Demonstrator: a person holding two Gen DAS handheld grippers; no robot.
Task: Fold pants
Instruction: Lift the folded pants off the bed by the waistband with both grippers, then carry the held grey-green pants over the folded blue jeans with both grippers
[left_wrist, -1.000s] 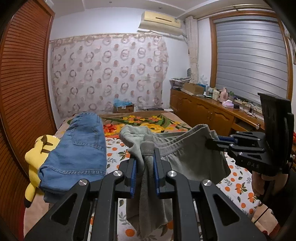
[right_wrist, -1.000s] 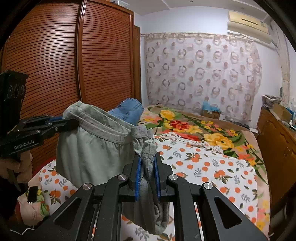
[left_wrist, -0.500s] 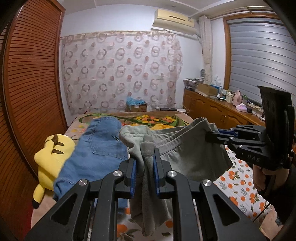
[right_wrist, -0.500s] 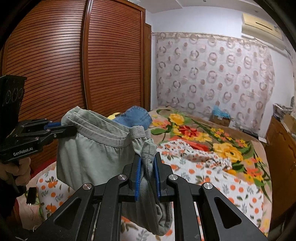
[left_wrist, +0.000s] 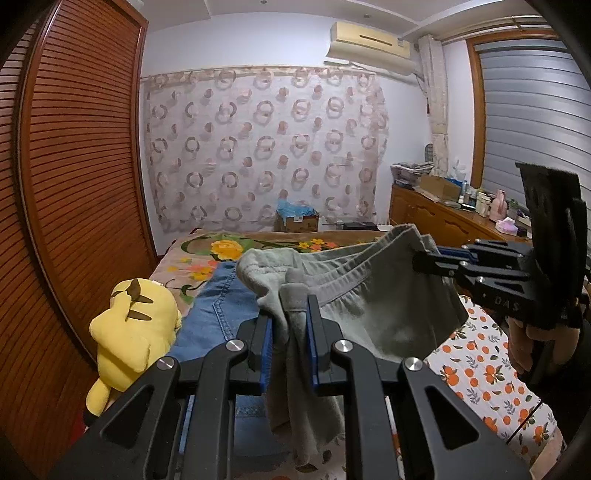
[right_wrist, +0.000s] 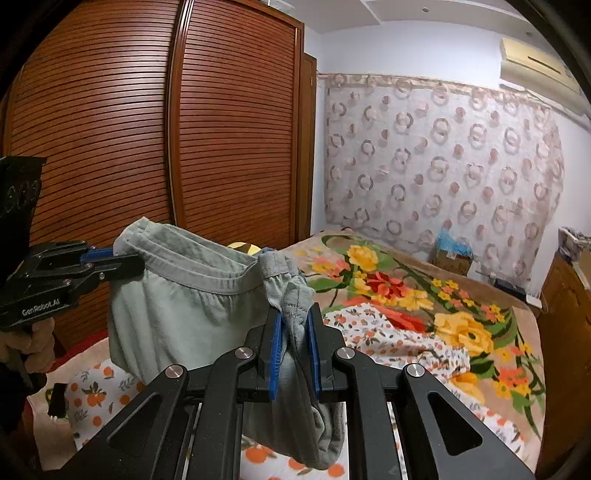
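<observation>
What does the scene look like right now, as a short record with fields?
held item: grey-green pants, lifted above the bed
left gripper: fingers shut on pants waistband
right gripper: fingers shut on pants waistband
waistband: stretched between both grippers, legs hanging down
also on bed: blue jeans, yellow plush toy
fold status: not yet begun

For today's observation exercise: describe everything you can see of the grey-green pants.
The grey-green pants look like soft knit cotton with a ribbed elastic waistband. They hang in the air above the bed, waistband stretched between the left gripper and right gripper, each shut on a bunched end, the fabric sagging below.
</observation>
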